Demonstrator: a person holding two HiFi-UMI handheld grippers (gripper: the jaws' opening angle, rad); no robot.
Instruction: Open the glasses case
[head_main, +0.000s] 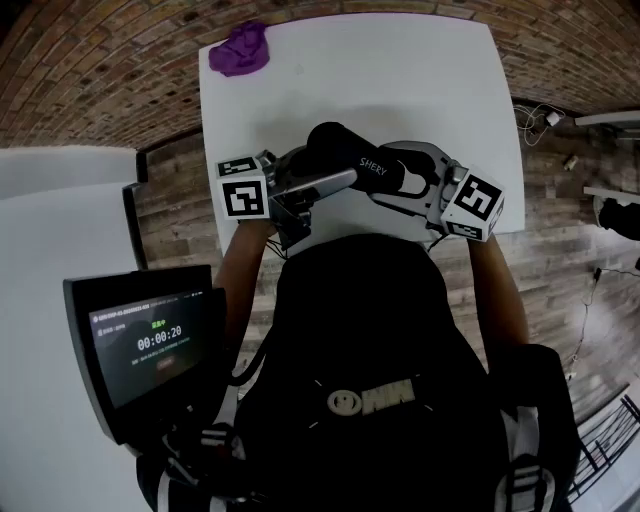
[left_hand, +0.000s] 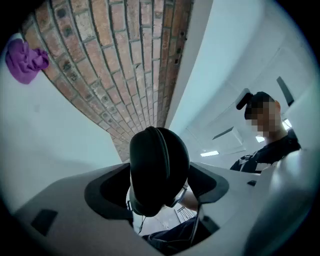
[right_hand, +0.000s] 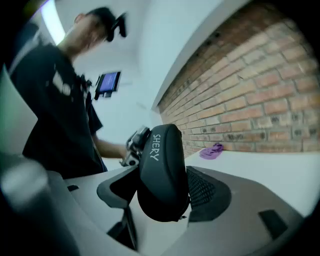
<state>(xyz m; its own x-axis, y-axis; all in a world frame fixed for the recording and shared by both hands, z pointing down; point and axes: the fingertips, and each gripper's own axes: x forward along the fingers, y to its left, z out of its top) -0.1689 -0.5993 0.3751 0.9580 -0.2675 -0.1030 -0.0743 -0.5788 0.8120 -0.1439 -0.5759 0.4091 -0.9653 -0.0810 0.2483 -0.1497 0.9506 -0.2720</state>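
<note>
Left gripper (head_main: 298, 200) and right gripper (head_main: 408, 188) are each clamping the black glasses case (head_main: 350, 160) at frame centre, over the white table (head_main: 420, 80); a purple cloth (head_main: 240, 48) is lying upper left

**Desk:** What colours are on your feed?

**Me:** I see the glasses case (head_main: 350, 155) in black, with white lettering along its side. The table (head_main: 400, 80) is plain white and the cloth (head_main: 239, 48) is purple.

**Desk:** And the tools?

**Me:** My left gripper (left_hand: 157, 185) and right gripper (right_hand: 165, 185) both have pale grey shells. The pads (right_hand: 205, 190) are black, and the right one has a fine grid texture. The marker cubes (head_main: 245, 190) are white with black square patterns.

**Desk:** Background?

**Me:** The brickwork (right_hand: 260, 85) is red-brown with pale mortar lines. The floor planks (head_main: 180, 200) are streaky grey-brown. My screen (head_main: 155, 345) is black, with white digits and small green characters above them.
</note>
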